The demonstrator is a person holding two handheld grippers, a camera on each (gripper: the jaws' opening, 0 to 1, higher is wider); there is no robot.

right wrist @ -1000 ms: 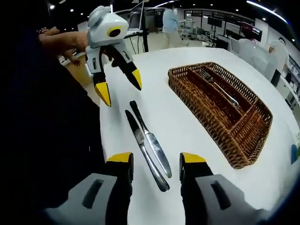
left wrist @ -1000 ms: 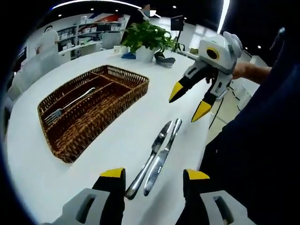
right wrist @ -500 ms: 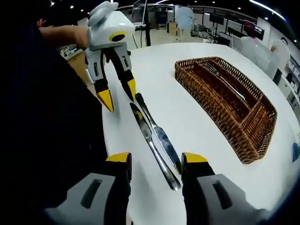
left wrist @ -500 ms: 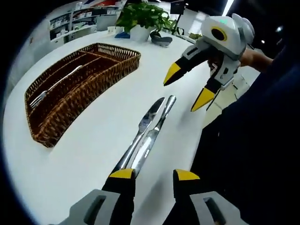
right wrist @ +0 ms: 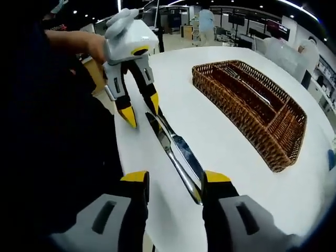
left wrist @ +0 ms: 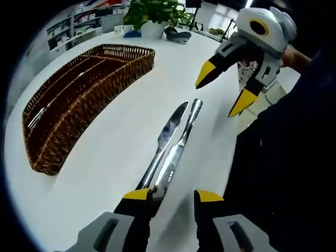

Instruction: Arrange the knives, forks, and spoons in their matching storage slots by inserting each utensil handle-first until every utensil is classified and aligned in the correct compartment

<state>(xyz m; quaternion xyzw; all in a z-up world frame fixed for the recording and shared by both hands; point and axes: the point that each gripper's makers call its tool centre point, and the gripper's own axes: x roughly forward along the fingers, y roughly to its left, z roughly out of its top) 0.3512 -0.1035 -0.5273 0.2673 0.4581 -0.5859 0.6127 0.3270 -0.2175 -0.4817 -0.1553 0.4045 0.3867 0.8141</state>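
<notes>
The left gripper (left wrist: 172,195) rises at six o'clock in the left gripper view, jaws spread, straddling the near ends of two knives (left wrist: 170,142) that lie side by side, touching, on the white bench (left wrist: 105,157). The knives run up toward one o'clock. At one to two o'clock the right gripper (left wrist: 227,89) hangs above the bench with its jaws spread and nothing between them. The basket (left wrist: 79,100) sits at ten o'clock, well apart from the knives; a fork (left wrist: 35,116) lies in one of its long slots, the other slots look bare as far as I can tell. A plant (left wrist: 152,13) stands at twelve o'clock.

In the right gripper view the right gripper (right wrist: 174,181) shows at six o'clock, jaws apart and holding nothing, the knives (right wrist: 176,149) running from between them up toward eleven. The left gripper (right wrist: 140,109) comes down at eleven o'clock, its tips on either side of the far ends of the knives. The basket (right wrist: 273,142) lies at two o'clock with the fork (right wrist: 247,89) along one slot.

To do this pick well, I'd say close on one knife alone, near its handle, so the second is not dragged, then carry it handle-first to a slot other than the fork's.
</notes>
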